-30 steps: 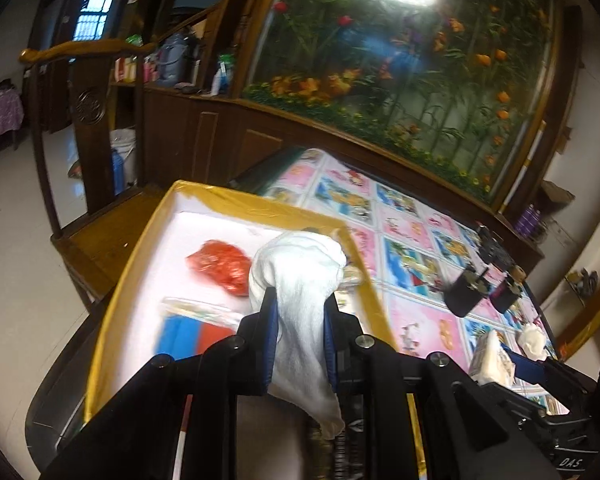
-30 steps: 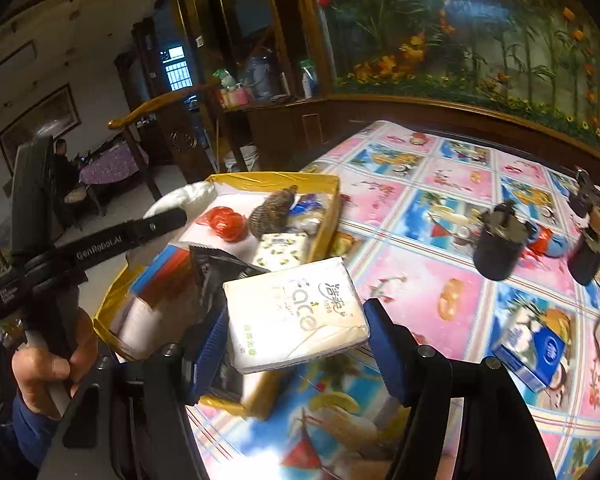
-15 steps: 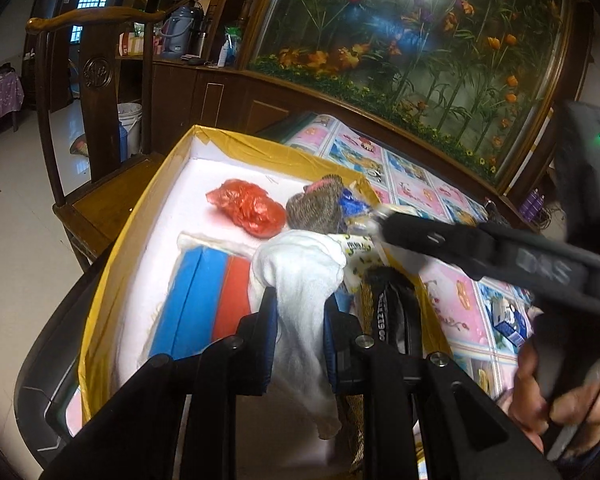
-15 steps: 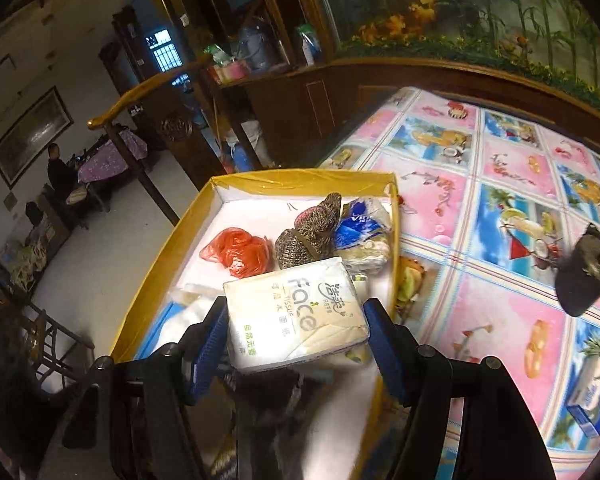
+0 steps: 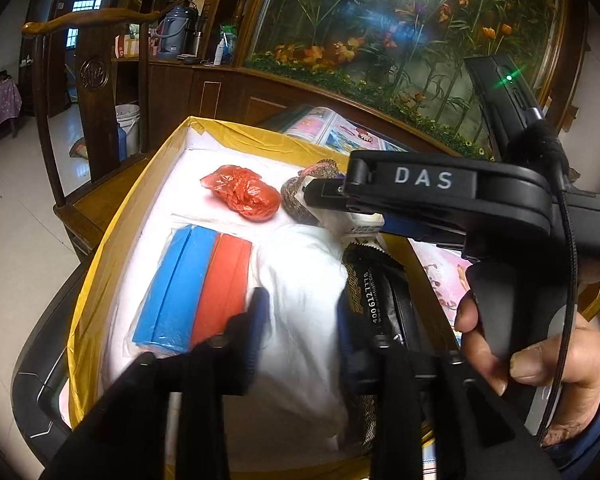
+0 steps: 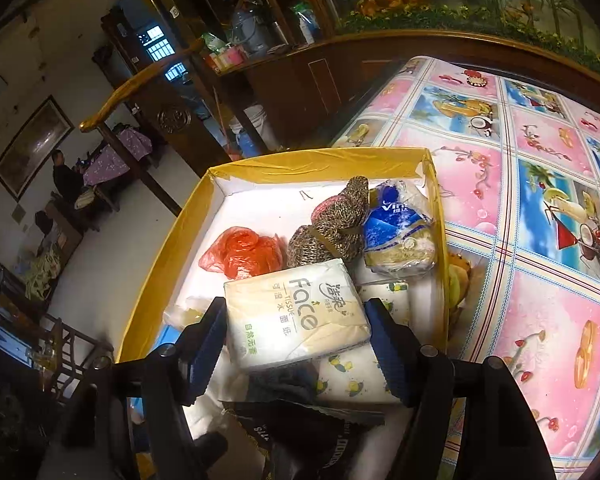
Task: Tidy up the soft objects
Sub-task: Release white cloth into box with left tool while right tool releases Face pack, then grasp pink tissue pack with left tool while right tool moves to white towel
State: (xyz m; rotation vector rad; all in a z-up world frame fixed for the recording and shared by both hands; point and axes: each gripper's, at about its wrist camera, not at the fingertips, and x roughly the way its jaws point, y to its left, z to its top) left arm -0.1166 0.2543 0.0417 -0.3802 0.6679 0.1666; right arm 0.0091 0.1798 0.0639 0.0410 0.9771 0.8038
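Left wrist: left hand-held gripper (image 5: pixel 300 320), just spreading, straddles white cloth (image 5: pixel 300 280) near box rim (image 5: pixel 112 240).

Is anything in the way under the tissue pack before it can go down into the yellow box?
Yes. The tissue pack hangs in the right tool over things already in the yellow box: a lemon-print pack and a dark wrapper sit right below it, so it would land on them.

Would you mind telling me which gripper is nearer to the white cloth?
Left. The left gripper straddles the white cloth in the box; the right gripper is farther off, beside it, holding the tissue pack.
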